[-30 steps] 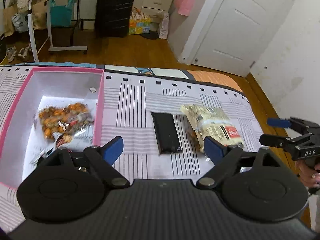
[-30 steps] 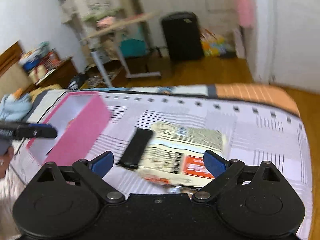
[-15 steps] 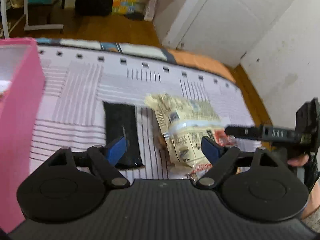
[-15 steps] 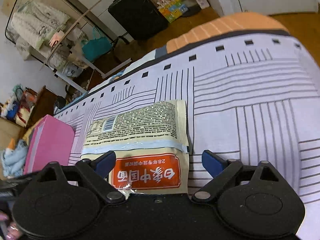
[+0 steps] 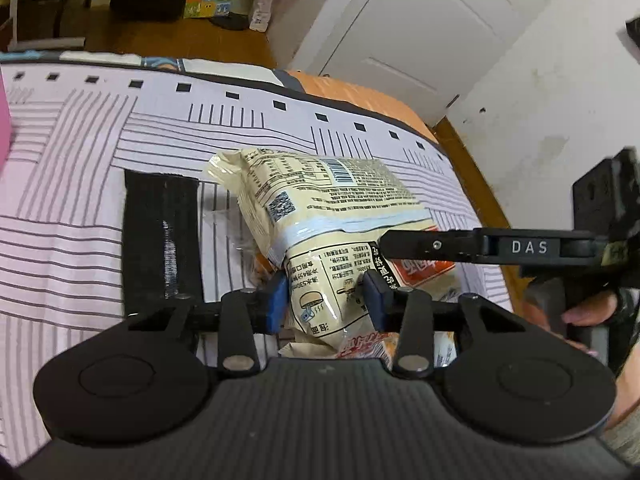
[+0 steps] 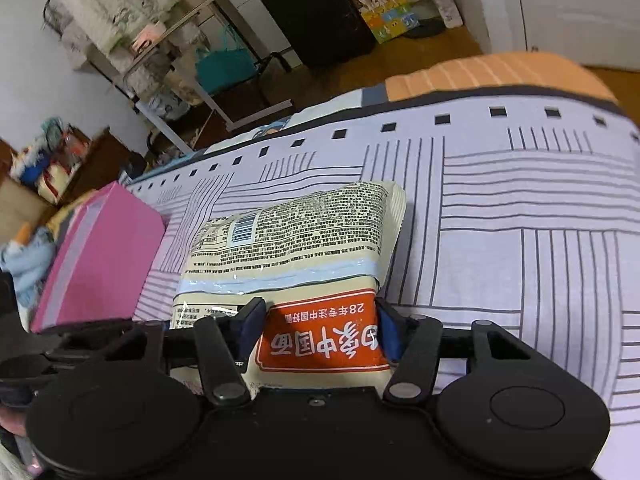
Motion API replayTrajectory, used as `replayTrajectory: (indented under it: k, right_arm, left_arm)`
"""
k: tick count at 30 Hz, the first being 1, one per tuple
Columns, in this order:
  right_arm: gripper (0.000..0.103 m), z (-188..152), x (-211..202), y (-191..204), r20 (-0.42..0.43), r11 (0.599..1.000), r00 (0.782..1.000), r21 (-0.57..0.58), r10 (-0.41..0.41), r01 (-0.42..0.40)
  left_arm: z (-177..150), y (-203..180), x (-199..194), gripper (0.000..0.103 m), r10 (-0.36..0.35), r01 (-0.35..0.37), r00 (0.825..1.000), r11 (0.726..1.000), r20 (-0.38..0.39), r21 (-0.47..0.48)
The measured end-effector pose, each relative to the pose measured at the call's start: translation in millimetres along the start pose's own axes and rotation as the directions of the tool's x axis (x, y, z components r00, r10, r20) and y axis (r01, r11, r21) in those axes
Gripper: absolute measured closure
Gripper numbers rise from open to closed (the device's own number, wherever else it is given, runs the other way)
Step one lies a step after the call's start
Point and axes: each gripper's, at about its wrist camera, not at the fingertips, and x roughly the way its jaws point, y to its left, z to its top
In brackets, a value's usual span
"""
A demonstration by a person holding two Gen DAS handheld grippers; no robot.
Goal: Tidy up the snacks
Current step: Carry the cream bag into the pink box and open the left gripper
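A cream noodle packet point(image 5: 332, 208) with an orange label lies on the striped bedspread; it also shows in the right wrist view point(image 6: 296, 248). My left gripper point(image 5: 325, 300) is shut on its near end. My right gripper point(image 6: 316, 334) is shut on its orange-labelled end, and its arm reaches in from the right in the left wrist view point(image 5: 480, 246). A black snack bar point(image 5: 162, 236) lies flat just left of the packet. The pink box point(image 6: 100, 256) stands at the left.
The bed's far edge point(image 5: 360, 92) borders wooden floor. A black suitcase point(image 6: 320, 12), a desk frame point(image 6: 188, 80) and a white door point(image 5: 420, 28) stand beyond. The white wall point(image 5: 560, 100) is close on the right.
Both grippers moved onto the noodle packet and closed on it from open. The left gripper shifted right, so the pink box has left its view.
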Motion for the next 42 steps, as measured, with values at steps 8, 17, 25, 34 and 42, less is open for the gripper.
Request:
replayTrajectory:
  k: [8, 17, 25, 34, 42]
  right_arm:
    - [0.041, -16, -20, 28, -0.011, 0.997, 0.999, -0.057, -0.042, 0.041]
    - [0.04, -37, -44, 59, -0.054, 0.99, 0.997, -0.136, -0.056, 0.048]
    - [0.04, -59, -57, 106, -0.117, 0.976, 0.99, -0.213, -0.076, 0.05]
    - [0.042, -84, -72, 169, -0.172, 0.947, 0.982, -0.32, -0.071, 0.012]
    - [0.042, -95, -84, 233, -0.211, 0.93, 0.976, -0.366, -0.061, -0.021]
  left_arm:
    - [-4, 5, -23, 0.064, -0.036, 0.035, 0.997, 0.999, -0.067, -0.027]
    - [-25, -2, -57, 0.063, -0.017, 0.018, 0.996, 1.0, -0.089, 0.015]
    - [-42, 5, -96, 0.061, -0.018, 0.022, 0.988, 0.999, -0.15, 0.025]
    - [-64, 29, -143, 0.059, -0.048, 0.029, 0.972, 0.996, -0.23, -0.085]
    - [-81, 44, -207, 0.059, -0.016, 0.009, 0.982, 0.999, -0.187, -0.036]
